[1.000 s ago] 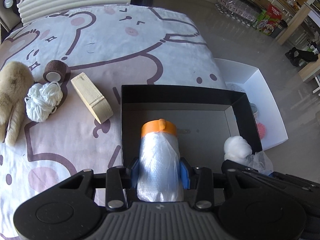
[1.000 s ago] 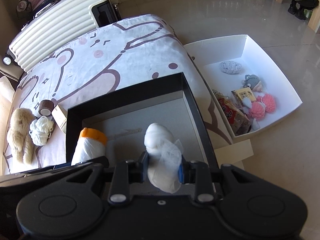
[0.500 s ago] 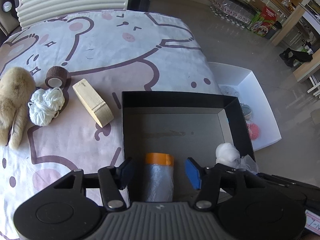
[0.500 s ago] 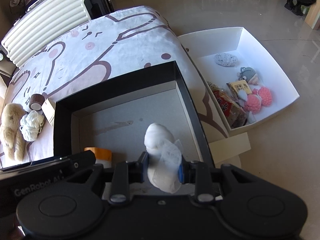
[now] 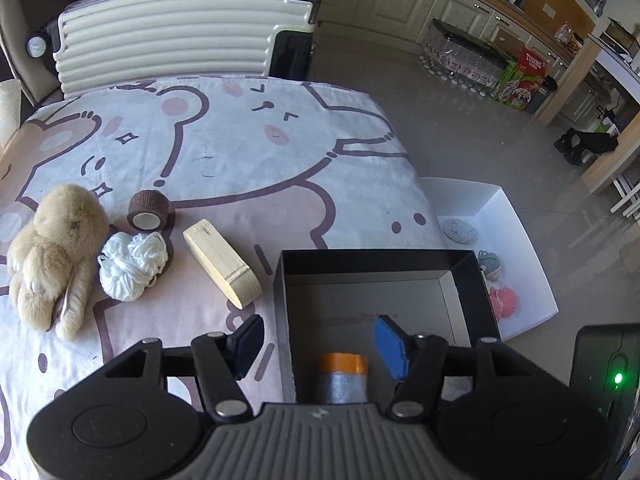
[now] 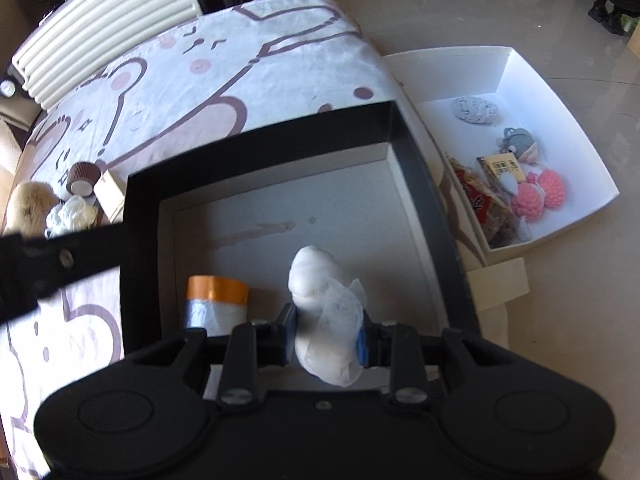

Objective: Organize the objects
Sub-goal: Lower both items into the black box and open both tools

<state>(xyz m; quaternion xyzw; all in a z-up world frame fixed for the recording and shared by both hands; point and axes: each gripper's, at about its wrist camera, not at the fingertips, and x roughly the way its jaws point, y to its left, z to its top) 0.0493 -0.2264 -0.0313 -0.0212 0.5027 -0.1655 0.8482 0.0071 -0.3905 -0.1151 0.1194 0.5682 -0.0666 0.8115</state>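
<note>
A black box (image 5: 376, 262) sits on the bear-print cloth. Inside it, near the front left wall, lies a plastic-wrapped roll with an orange end (image 5: 343, 376). My left gripper (image 5: 320, 340) hovers above the roll; its jaws are opening and its pads are well clear of the roll. In the right wrist view the same roll (image 6: 216, 300) lies in the box (image 6: 256, 152). My right gripper (image 6: 326, 338) is shut on a white wrapped bundle (image 6: 326, 312) and holds it over the box floor.
Left of the box on the cloth lie a wooden block (image 5: 222, 264), white yarn (image 5: 132, 266), a brown tape roll (image 5: 149, 210) and a beige plush toy (image 5: 52, 256). A white box (image 6: 560, 100) with several small items stands on the floor to the right. A cream suitcase (image 5: 180, 28) stands behind.
My left gripper opened, let go of the orange-ended roll, which now lies in the black box, and rose away. My right gripper sank a little with the white bundle.
</note>
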